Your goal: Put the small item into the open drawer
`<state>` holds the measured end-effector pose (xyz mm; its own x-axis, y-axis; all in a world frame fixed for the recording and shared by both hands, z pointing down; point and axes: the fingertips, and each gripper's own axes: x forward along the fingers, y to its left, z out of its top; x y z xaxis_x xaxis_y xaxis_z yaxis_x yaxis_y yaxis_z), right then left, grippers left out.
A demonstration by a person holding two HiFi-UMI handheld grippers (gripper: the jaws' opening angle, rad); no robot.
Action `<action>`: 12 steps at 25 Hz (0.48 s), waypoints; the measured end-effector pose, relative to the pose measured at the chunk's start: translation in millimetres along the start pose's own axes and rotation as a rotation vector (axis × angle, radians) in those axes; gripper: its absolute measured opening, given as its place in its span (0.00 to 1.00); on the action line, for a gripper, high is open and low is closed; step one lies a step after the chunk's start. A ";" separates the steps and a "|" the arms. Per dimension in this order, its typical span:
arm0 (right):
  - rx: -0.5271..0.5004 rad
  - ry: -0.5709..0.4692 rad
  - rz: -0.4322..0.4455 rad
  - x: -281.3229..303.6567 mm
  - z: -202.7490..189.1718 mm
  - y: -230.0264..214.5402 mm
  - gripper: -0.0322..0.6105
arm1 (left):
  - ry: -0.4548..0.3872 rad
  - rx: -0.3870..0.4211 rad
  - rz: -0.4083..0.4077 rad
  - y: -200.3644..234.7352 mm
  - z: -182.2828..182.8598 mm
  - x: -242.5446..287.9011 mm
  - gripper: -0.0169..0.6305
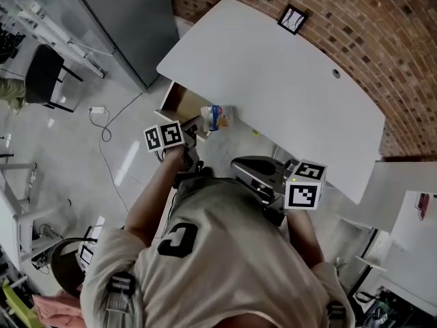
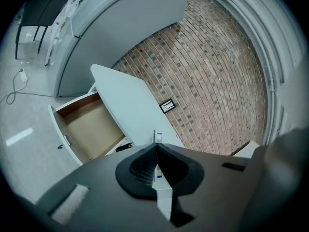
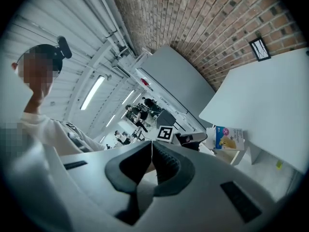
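The small item is a flat blue and yellow packet (image 1: pixel 218 117). My left gripper (image 1: pixel 203 124) is shut on it and holds it beside the white table's (image 1: pixel 287 87) near edge, just right of the open drawer (image 1: pixel 179 103). In the left gripper view only the packet's thin edge (image 2: pixel 158 137) pokes up between the closed jaws. The drawer (image 2: pixel 89 129) lies ahead to the left with a bare brown floor. The right gripper view shows the packet (image 3: pixel 230 138) in the left gripper (image 3: pixel 193 138). My right gripper (image 1: pixel 240 165) hangs in front of my chest, shut with nothing in it (image 3: pixel 151 143).
A brick wall (image 1: pixel 369 26) runs behind the table. A small framed marker (image 1: pixel 292 19) lies at the table's far edge. A grey cabinet (image 1: pixel 130 19) stands left of the drawer. A cable (image 1: pixel 104 125) and a black chair (image 1: pixel 44 77) are on the floor further left.
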<state>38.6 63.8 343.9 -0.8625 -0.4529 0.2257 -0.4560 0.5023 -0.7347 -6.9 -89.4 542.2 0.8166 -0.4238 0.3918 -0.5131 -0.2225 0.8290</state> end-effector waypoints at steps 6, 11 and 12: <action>0.015 -0.025 -0.014 3.7 -6.4 1.6 0.06 | -0.019 0.006 -0.026 3.1 3.4 -18.3 0.03; -0.001 0.020 0.014 18.5 -6.5 2.9 0.06 | -0.057 -0.004 -0.005 17.7 7.5 -43.1 0.03; -0.009 0.035 0.022 26.2 -10.7 10.1 0.06 | -0.068 -0.007 -0.002 22.4 7.4 -56.0 0.03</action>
<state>9.0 64.8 349.2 -0.8794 -0.4159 0.2317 -0.4386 0.5184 -0.7341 -66.1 -77.1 535.9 0.7978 -0.4823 0.3617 -0.5090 -0.2173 0.8329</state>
